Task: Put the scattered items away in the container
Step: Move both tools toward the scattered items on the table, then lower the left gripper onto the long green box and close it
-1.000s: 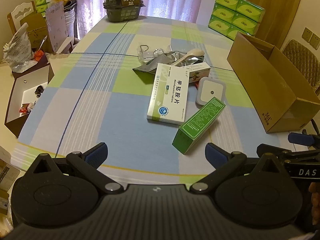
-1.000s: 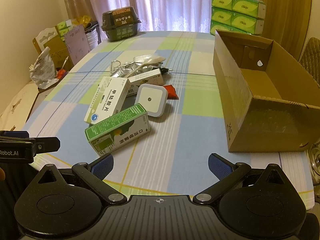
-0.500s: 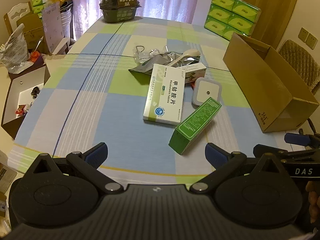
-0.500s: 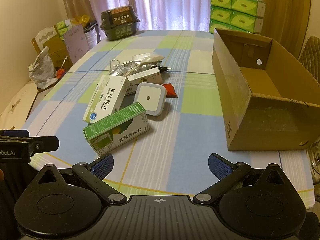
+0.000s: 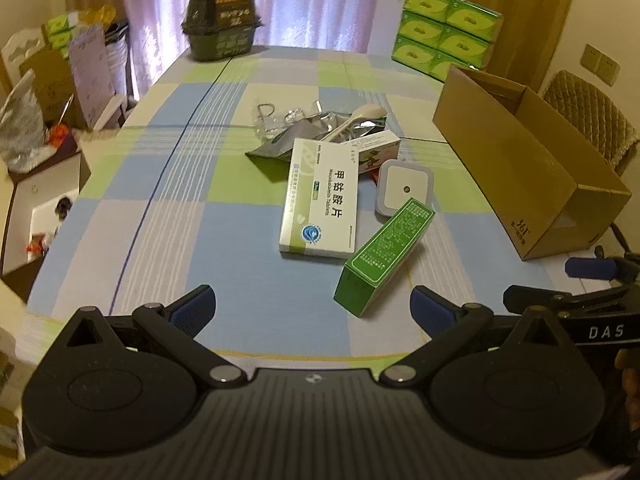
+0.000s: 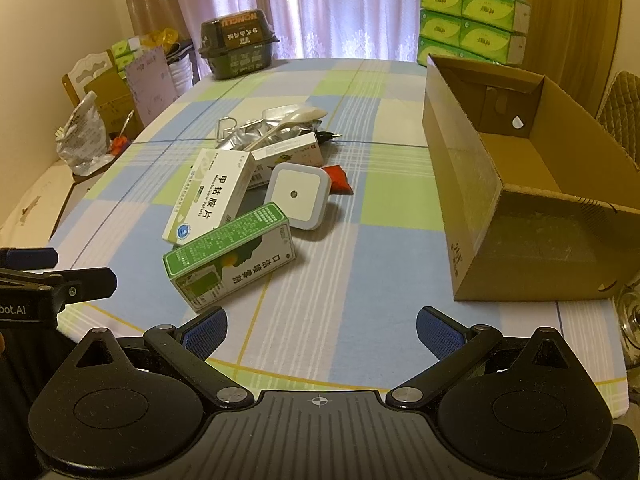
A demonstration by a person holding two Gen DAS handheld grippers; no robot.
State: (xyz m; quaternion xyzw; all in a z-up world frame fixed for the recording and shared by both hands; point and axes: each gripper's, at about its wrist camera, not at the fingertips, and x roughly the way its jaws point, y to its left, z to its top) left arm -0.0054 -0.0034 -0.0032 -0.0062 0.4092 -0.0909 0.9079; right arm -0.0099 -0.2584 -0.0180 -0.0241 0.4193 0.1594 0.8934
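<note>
Both sets of fingers are spread wide and hold nothing. The left gripper (image 5: pixel 312 304) and right gripper (image 6: pixel 320 328) hang over the near edge of the bench (image 5: pixel 224 248). The green box (image 6: pixel 230 256) lies closest, in the pile, well apart from the empty carton (image 6: pixel 520 216). Grab it across its narrow sides. The white box (image 6: pixel 208 196) reads "Mecobalamin Tablets".

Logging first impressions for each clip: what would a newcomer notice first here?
Probably the heap of small items mid-table on the checked cloth, with a green box nearest, leaning on a white medicine box beside a square white night light. Next, the open cardboard box at the table's right edge, with nothing visible inside. Both the left gripper and the right gripper hover open at the near edge.
</note>
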